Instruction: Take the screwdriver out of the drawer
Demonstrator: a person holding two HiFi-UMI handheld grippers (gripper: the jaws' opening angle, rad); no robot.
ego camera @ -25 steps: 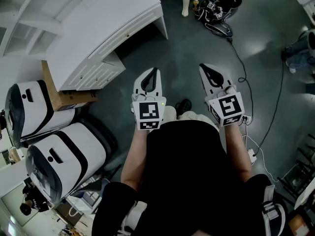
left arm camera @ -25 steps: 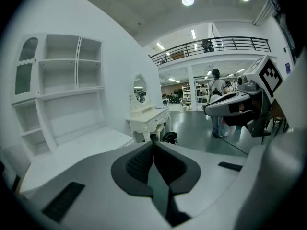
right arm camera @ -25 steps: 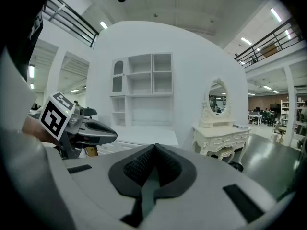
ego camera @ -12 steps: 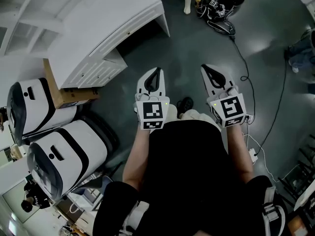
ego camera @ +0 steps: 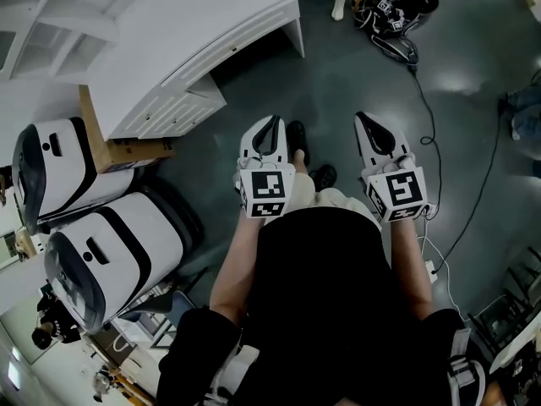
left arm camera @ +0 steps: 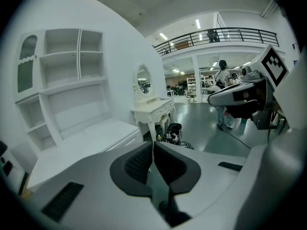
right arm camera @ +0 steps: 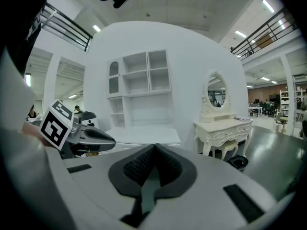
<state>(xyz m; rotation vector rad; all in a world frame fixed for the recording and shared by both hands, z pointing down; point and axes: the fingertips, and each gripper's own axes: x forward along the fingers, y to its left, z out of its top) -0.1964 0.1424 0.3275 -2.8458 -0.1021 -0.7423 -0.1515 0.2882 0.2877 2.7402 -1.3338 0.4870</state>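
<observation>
Drawers (ego camera: 169,112) of white desk (ego camera: 186,24) shut, contents hidden

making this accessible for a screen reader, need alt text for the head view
Seen from above, a person holds a left gripper and right gripper side by side over a grey floor, both with fingers shut and empty. A white desk with drawers stands ahead to the left.

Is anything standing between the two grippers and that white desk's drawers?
Only bare floor separates the left gripper and right gripper from the white desk. Its drawers look closed, so no screwdriver shows.
</observation>
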